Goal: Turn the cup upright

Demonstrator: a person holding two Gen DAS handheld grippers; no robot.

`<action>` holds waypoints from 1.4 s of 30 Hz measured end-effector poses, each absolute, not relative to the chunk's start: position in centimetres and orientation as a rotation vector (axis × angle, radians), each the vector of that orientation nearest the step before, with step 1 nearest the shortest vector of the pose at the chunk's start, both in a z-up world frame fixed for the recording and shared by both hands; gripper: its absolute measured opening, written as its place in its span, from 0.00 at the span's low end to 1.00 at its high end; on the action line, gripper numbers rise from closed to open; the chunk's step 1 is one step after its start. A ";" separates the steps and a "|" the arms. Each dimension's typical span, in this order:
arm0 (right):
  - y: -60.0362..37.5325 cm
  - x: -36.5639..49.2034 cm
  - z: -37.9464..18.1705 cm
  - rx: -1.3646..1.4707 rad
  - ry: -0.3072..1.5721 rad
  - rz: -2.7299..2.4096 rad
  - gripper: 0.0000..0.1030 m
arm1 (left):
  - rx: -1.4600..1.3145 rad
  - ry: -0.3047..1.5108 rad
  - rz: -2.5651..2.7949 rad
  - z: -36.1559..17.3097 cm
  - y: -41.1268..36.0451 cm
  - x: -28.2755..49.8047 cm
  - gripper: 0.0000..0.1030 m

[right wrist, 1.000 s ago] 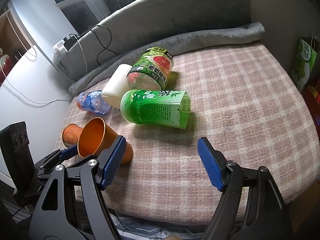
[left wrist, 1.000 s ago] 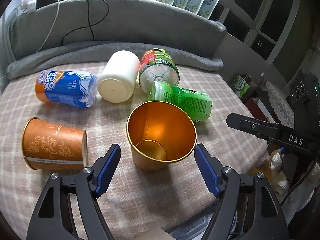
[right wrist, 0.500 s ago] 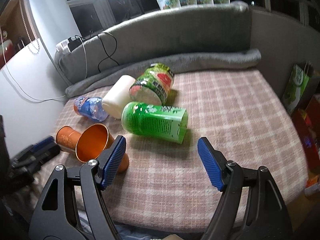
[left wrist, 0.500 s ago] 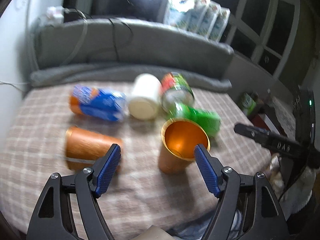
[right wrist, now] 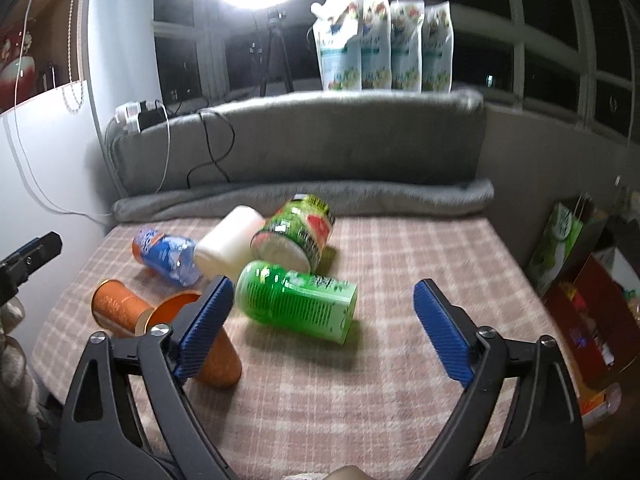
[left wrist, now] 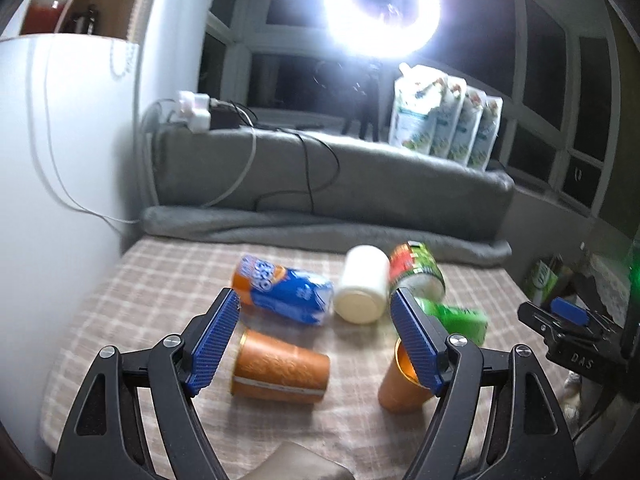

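To your right the checked cloth (right wrist: 420,248) lies open; the green bottle (right wrist: 296,306) and jar (right wrist: 296,232) crowd the left

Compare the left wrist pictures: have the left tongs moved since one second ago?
Yes. The left tongs have pulled back and risen from the orange metal cup, which now stands small beside the green bottle.

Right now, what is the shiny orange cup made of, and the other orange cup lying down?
The standing cup looks like metal: its inside and rim have a golden, glossy sheen. The cup lying on its side looks like paper: matte, with a faint printed pattern and a pale band near one end. Blur leaves both uncertain.
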State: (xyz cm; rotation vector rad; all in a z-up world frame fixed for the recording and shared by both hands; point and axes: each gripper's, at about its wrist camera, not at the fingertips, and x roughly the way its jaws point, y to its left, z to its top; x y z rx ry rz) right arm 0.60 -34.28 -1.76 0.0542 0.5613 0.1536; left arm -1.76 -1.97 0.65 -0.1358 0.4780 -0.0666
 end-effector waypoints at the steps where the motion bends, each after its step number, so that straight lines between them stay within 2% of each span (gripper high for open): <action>1: -34.2 0.4 -1.5 0.051 0.539 0.146 0.94 | -0.134 0.460 -0.057 0.8 -1.9 -1.9 0.80; 13: -33.3 -0.2 -0.2 0.006 0.456 0.103 0.94 | -0.126 0.420 -0.051 1.6 -1.6 -2.3 0.81; 42: -33.1 -0.2 -0.1 0.003 0.455 0.100 0.94 | -0.143 0.420 -0.050 1.8 -1.3 -2.4 0.81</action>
